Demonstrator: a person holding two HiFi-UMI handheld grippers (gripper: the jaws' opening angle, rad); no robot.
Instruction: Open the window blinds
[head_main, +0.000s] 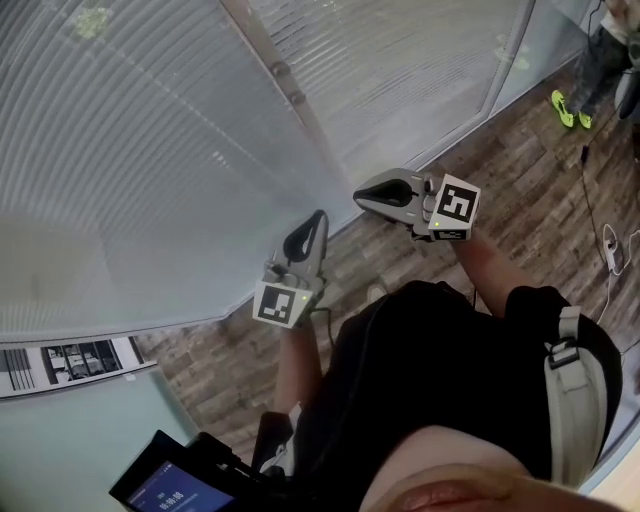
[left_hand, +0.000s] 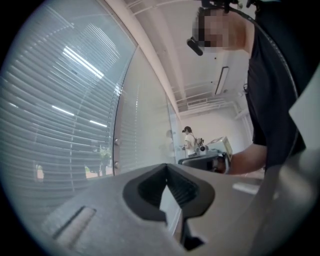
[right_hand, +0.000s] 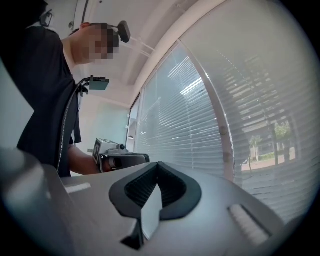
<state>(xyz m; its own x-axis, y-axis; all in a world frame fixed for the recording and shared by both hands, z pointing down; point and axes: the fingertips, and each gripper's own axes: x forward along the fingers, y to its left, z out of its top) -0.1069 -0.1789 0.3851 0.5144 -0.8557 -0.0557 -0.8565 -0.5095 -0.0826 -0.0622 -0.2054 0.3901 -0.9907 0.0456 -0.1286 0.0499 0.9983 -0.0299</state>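
The window blinds (head_main: 130, 150) hang lowered, with their slats nearly flat, behind glass panes split by a pale upright frame post (head_main: 290, 100). They fill the left of the left gripper view as the blinds (left_hand: 60, 100) and the right of the right gripper view as the blinds (right_hand: 240, 115). My left gripper (head_main: 320, 216) and right gripper (head_main: 358, 197) are held side by side a short way off the glass, touching nothing. The left gripper (left_hand: 166, 166) has its jaws closed together, empty. The right gripper (right_hand: 157, 164) is likewise shut on nothing. No cord or wand shows.
Wood-plank floor (head_main: 480, 150) runs along the window. A second person with yellow-green shoes (head_main: 565, 108) stands at the far right, near a cable and power strip (head_main: 610, 250). A low cabinet (head_main: 70, 360) sits at the left. A device screen (head_main: 165, 490) hangs at my waist.
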